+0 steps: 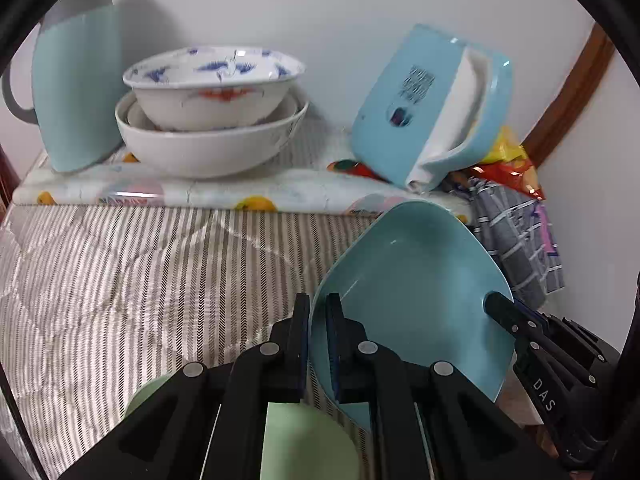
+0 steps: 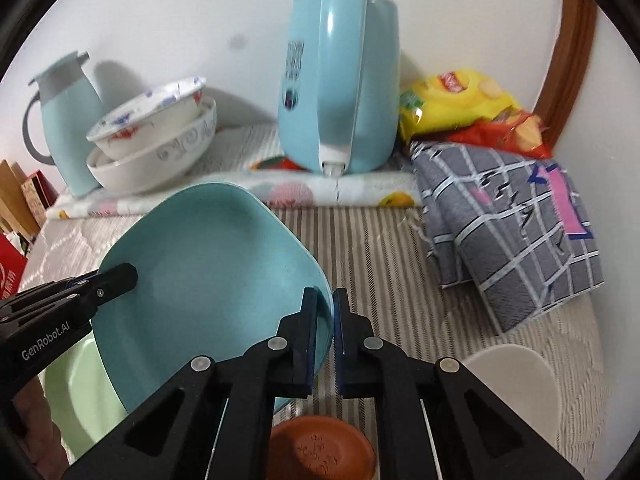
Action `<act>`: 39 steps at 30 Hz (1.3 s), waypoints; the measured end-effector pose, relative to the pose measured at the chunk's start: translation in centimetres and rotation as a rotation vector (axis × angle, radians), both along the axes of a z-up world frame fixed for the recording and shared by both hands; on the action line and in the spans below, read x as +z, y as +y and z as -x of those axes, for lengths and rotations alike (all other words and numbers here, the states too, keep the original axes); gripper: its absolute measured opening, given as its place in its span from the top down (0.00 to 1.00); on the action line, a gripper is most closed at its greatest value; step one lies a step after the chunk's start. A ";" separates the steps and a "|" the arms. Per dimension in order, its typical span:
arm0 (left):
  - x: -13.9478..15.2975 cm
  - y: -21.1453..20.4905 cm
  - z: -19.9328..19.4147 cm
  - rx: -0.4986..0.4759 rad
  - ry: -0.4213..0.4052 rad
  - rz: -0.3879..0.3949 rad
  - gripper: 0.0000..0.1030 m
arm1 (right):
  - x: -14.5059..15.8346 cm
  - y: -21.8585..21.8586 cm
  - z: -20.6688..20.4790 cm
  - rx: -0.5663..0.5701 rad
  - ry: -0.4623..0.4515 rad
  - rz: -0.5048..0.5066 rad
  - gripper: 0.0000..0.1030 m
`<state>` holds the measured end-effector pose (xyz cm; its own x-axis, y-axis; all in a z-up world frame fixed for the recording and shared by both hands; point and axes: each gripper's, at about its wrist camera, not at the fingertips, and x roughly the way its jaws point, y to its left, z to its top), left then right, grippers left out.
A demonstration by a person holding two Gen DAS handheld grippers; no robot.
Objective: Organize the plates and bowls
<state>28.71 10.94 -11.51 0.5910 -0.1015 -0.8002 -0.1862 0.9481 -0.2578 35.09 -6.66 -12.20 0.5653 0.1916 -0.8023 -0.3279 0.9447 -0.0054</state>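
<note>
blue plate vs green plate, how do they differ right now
The blue plate is tilted, clamped at opposite rims by the left gripper and right gripper; the green plate lies below it, ungripped. The blue one shows fully, the green mostly hidden. Both are plain pastel.

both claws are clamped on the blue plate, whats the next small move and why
Probably lift the blue plate a bit higher and keep it level. The left claw and right claw pinch opposite rims, and it sits tilted just over the green plate, with the stacked white bowls further back.
</note>
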 end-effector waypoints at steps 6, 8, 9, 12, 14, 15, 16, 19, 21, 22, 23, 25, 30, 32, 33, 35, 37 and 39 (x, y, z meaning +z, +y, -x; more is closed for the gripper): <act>2.7 -1.0 2.3 -0.020 -0.042 -0.003 0.92 | 2.8 -1.4 2.7 -0.030 -0.043 -0.033 0.93; 3.5 -1.5 3.5 -0.025 -0.051 -0.011 0.92 | 3.5 -2.0 3.6 -0.037 -0.049 -0.043 0.93; 3.8 -1.9 3.8 -0.027 -0.056 -0.014 0.92 | 3.8 -2.3 4.3 -0.042 -0.052 -0.049 0.93; 4.8 -2.5 5.6 -0.031 -0.071 -0.017 0.92 | 4.5 -3.0 5.7 -0.047 -0.062 -0.056 0.93; 5.2 -2.9 6.7 -0.032 -0.077 -0.016 0.92 | 5.1 -3.6 6.9 -0.052 -0.072 -0.057 0.94; 5.4 -3.2 7.2 -0.033 -0.079 -0.016 0.92 | 5.3 -3.8 7.4 -0.054 -0.075 -0.056 0.94; 5.7 -3.4 7.7 -0.035 -0.084 -0.017 0.92 | 5.6 -4.1 8.0 -0.056 -0.080 -0.058 0.94; 6.6 -4.0 9.2 -0.040 -0.101 -0.023 0.91 | 6.4 -5.1 9.8 -0.065 -0.093 -0.070 0.94; 7.3 -4.4 10.2 -0.041 -0.111 -0.028 0.91 | 6.8 -5.6 10.8 -0.069 -0.099 -0.076 0.94; 7.5 -4.6 10.6 -0.041 -0.115 -0.031 0.91 | 7.0 -5.9 11.3 -0.071 -0.101 -0.080 0.94; 7.7 -4.8 11.1 -0.041 -0.119 -0.035 0.91 | 7.2 -6.2 11.9 -0.072 -0.105 -0.083 0.94; 8.1 -5.0 11.9 -0.039 -0.122 -0.036 0.91 | 7.6 -6.5 13.0 -0.072 -0.110 -0.084 0.94; 9.0 -5.5 14.1 -0.038 -0.138 -0.038 0.91 | 8.2 -7.1 15.2 -0.072 -0.125 -0.094 0.94; 9.3 -5.6 14.6 -0.038 -0.143 -0.040 0.91 | 8.6 -7.3 16.0 -0.073 -0.135 -0.096 0.94; 9.6 -5.7 15.0 -0.038 -0.146 -0.043 0.91 | 8.7 -7.5 16.4 -0.074 -0.138 -0.098 0.94; 10.0 -6.0 15.6 -0.041 -0.155 -0.053 0.91 | 9.0 -7.6 17.0 -0.078 -0.146 -0.106 0.94; 10.4 -6.1 16.1 -0.039 -0.163 -0.061 0.91 | 9.3 -7.8 17.5 -0.082 -0.148 -0.119 0.94; 10.7 -6.1 16.6 -0.037 -0.169 -0.065 0.91 | 9.6 -7.9 18.1 -0.083 -0.153 -0.129 0.94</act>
